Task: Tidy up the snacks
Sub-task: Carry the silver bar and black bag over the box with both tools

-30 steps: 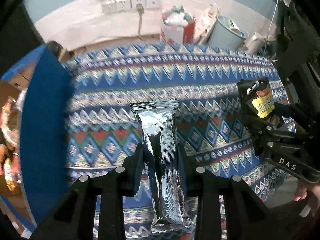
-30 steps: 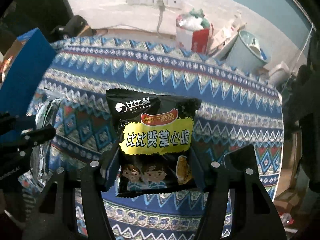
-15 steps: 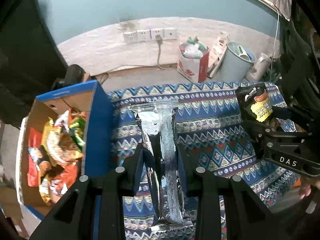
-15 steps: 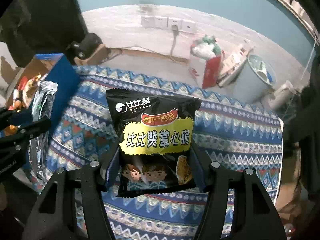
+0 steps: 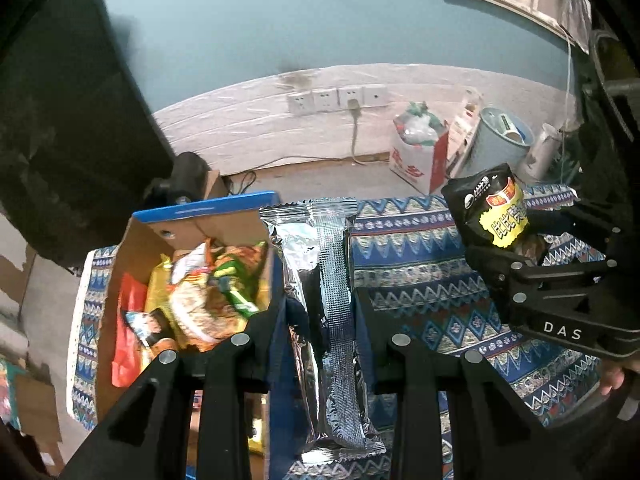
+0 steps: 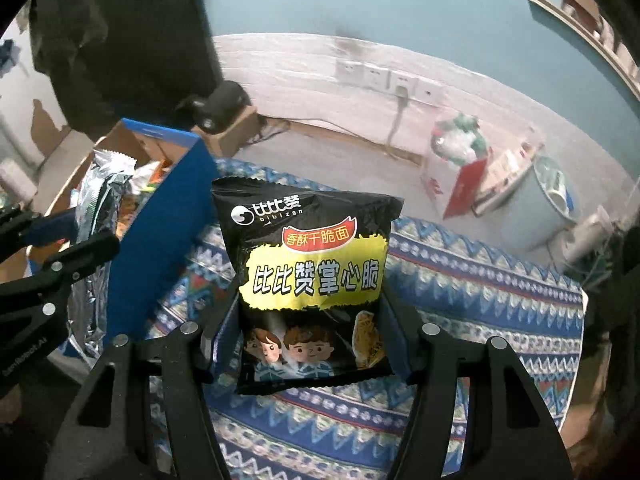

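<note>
both grippers carry snacks: left gripper [image 5: 320, 320] clamps a foil pack [image 5: 320, 280], right gripper [image 6: 312, 344] a black bag [image 6: 312, 276]; next we drop them into the box [image 5: 132, 248].

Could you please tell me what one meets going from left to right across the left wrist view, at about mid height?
Cardboard box of snacks → silver packet in the left gripper → patterned tablecloth → black noodle packet in the right gripper.
</note>
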